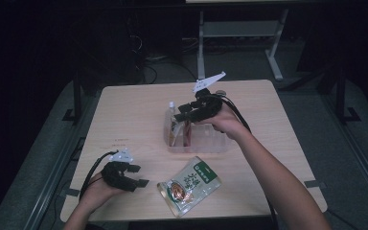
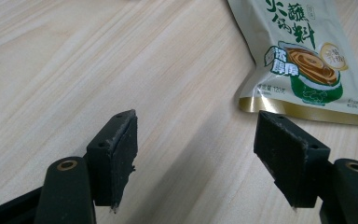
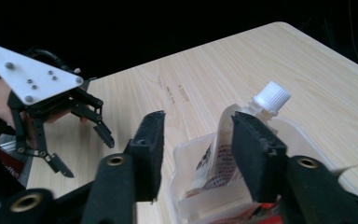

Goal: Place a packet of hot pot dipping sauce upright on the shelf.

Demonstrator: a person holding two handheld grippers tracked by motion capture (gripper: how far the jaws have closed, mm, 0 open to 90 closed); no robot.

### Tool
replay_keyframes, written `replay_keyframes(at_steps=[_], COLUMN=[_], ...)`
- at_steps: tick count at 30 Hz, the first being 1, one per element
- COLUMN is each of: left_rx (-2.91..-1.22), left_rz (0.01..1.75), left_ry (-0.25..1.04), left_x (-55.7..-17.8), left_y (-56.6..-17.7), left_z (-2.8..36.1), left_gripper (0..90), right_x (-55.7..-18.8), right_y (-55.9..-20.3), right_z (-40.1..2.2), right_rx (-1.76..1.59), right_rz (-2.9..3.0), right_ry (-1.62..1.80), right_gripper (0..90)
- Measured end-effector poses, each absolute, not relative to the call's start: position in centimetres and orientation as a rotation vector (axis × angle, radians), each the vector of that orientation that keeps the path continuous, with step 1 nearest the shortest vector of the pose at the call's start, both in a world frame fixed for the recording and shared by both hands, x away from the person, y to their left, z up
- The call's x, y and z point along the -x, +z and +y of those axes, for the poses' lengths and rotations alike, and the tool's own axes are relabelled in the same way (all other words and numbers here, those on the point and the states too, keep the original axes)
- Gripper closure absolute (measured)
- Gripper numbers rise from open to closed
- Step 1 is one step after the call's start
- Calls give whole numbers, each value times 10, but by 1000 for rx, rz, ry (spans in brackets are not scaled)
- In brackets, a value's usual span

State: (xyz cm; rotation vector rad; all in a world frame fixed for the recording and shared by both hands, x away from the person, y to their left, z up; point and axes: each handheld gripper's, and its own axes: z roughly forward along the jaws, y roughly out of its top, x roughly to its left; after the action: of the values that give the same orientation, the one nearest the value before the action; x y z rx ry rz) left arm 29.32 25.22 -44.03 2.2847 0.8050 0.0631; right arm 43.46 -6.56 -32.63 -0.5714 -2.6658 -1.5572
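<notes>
Green sauce packet [image 2: 303, 56]: in the left gripper view its top and right side are cut off by the picture's edge.
Packet print: in the high view the lettering is too small to read.
Spouted pouch [image 3: 242, 135]: in the right gripper view its lower part is hidden behind the right gripper's [image 3: 198, 149] jaw and the clear container's [image 3: 186, 158] wall.
Container contents: a red item at the bottom edge of the right gripper view is cut off; what it is cannot be told.
Clear container: its near side runs off the bottom of that view.
Background beyond the counter [image 1: 134, 110]: too dark to make out.
Left gripper [image 3: 81, 140]: its hand is cut by the left edge there.
</notes>
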Motion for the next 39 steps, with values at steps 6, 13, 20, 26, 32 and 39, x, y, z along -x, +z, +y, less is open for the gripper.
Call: replay_keyframes(at_steps=[6,13,20,26,32,39], left_rx=[-2287,-2289,-2284,-2286,-2287,-2284], left_rz=[790,789,786,786,787,787], left_ry=[70,70,68,66,67,68], left_x=[-292,-292,-291,-291,-290,-289], left_y=[-439,-438,-438,-437,-437,-437], left_z=[251,250,249,249,249,247], left_gripper=[299,299,300,303,310,317], right_x=[-420,-406,-394,-383,-370,-354], right_y=[-321,-322,-329,-339,-354,-371], right_z=[-74,-85,-104,-121,-137,-150], right_rx=[584,592,618,647,690,721], right_rz=[-2693,-2701,-2697,-2685,-2684,-2710], right_ry=[-1560,-1568,-1590,-1609,-1616,-1580], right_gripper=[409,372,371,370,370,364])
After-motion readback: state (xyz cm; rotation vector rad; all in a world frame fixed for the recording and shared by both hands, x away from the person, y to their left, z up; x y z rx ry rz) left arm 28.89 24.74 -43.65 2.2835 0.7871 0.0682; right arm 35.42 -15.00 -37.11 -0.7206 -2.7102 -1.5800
